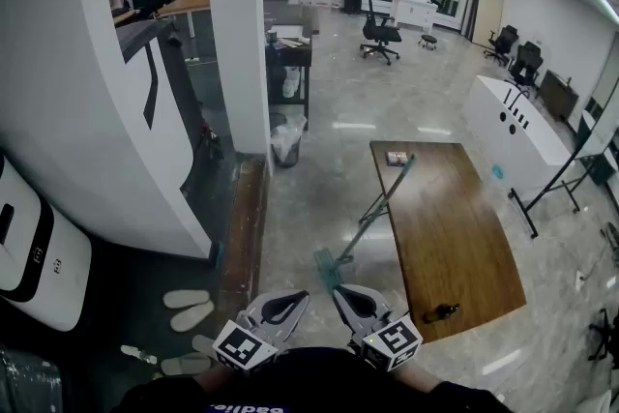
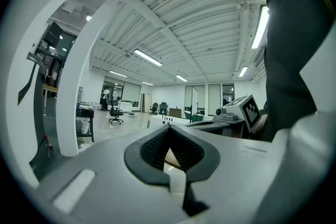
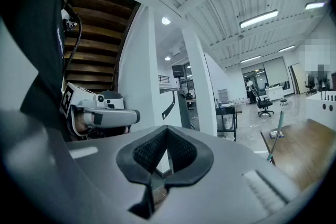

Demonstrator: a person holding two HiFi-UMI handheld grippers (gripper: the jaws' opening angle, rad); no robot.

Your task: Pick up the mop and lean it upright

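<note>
A mop [image 1: 373, 216] with a teal handle leans slanted against the long edge of the wooden table [image 1: 450, 237]. Its flat head [image 1: 327, 268] rests on the floor just ahead of me. My left gripper [image 1: 302, 298] and right gripper [image 1: 338, 291] are held low and level in front of my body, both shut and empty. The right one's tip is just short of the mop head and apart from it. The left gripper view shows shut jaws [image 2: 169, 126] and the room beyond. In the right gripper view the jaws [image 3: 167, 128] are shut too, and the mop handle [image 3: 275, 137] stands at the right.
On the table lie a dark bottle [image 1: 441, 311] near my end and a small box [image 1: 397, 158] at the far end. Slippers [image 1: 189, 307] lie on the dark floor to the left. A lined bin [image 1: 287, 142] stands by the white pillar [image 1: 240, 34]. A white counter [image 1: 513, 132] is at the right.
</note>
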